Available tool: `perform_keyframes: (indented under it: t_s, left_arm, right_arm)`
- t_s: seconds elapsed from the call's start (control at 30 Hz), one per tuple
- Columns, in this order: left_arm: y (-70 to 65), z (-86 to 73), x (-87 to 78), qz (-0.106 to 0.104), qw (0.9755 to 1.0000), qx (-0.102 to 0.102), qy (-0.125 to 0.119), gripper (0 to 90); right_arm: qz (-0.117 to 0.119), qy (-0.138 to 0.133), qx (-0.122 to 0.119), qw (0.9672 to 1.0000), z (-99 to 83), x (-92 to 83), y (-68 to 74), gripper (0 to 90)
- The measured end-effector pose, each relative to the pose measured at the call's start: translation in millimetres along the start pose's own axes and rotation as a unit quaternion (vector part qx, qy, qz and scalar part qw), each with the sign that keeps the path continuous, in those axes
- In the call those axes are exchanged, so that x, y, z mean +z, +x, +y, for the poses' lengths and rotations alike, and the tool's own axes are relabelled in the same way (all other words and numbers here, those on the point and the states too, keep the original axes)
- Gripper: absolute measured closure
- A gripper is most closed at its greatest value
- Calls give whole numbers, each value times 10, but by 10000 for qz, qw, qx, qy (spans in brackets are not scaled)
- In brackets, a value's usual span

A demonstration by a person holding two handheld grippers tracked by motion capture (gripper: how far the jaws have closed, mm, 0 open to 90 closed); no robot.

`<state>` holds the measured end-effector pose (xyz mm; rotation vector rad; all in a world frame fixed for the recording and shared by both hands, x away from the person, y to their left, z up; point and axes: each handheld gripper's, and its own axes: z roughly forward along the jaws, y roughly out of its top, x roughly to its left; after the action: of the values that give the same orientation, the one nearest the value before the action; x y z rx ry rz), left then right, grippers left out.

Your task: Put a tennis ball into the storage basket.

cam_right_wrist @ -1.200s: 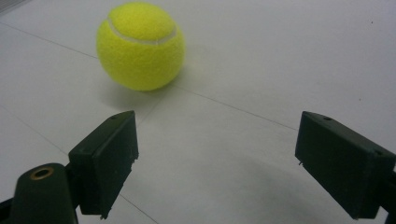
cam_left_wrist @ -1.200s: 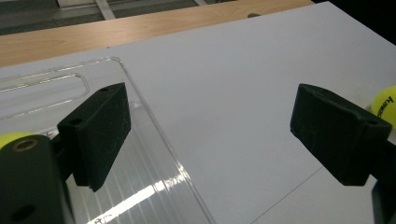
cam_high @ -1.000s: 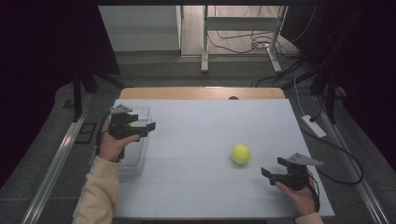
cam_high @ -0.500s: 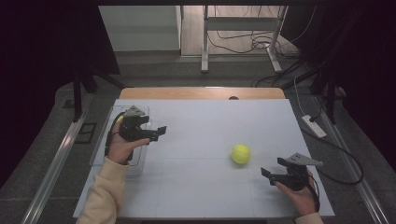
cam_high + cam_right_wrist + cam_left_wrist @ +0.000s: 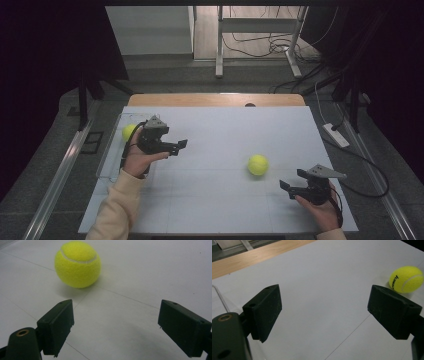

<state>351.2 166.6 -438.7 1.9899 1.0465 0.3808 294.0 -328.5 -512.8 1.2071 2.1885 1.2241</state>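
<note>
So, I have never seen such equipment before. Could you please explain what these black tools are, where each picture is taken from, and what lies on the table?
There is no robot arm here. A person holds a hand tool in each hand, each with two black jaws. The high view looks down on the white table from above the person's side. There you see the left gripper and the right gripper.

The other two pictures come from small cameras that ride on the grippers and look along their jaws. In both, the jaws stand apart with nothing between them, so nothing is held.

One yellow tennis ball lies on the table between the two grippers, nearer the right one. A second tennis ball sits in a clear tray at the table's left edge, behind the left hand.
</note>
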Motion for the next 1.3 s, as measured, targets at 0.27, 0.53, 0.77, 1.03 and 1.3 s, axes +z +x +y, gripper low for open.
perform_keyframes:
  t_s: [0.27, 0.53, 0.77, 1.03, 1.3]
  left_arm:
    - [-86, 28, 86, -60, 9999, 103, 68, 133]
    - [-191, 66, 187, -206, 9995, 199, 160, 132]
    - [-274, 128, 237, -303, 9990, 273, 171, 133]
    - [-360, 197, 322, -416, 9983, 342, 206, 132]
    - [-396, 270, 381, -488, 9978, 400, 217, 133]
  right_arm:
    - [18, -23, -33, 10000, 4, 0, 17, 134]
    - [-2, -44, -2, 10000, 0, -19, 19, 133]
    - [-19, -56, 10, 10000, 1, -34, 15, 133]
    - [0, -54, 6, 10000, -2, -29, 19, 133]
    - [-7, -40, 13, 10000, -4, -26, 17, 133]
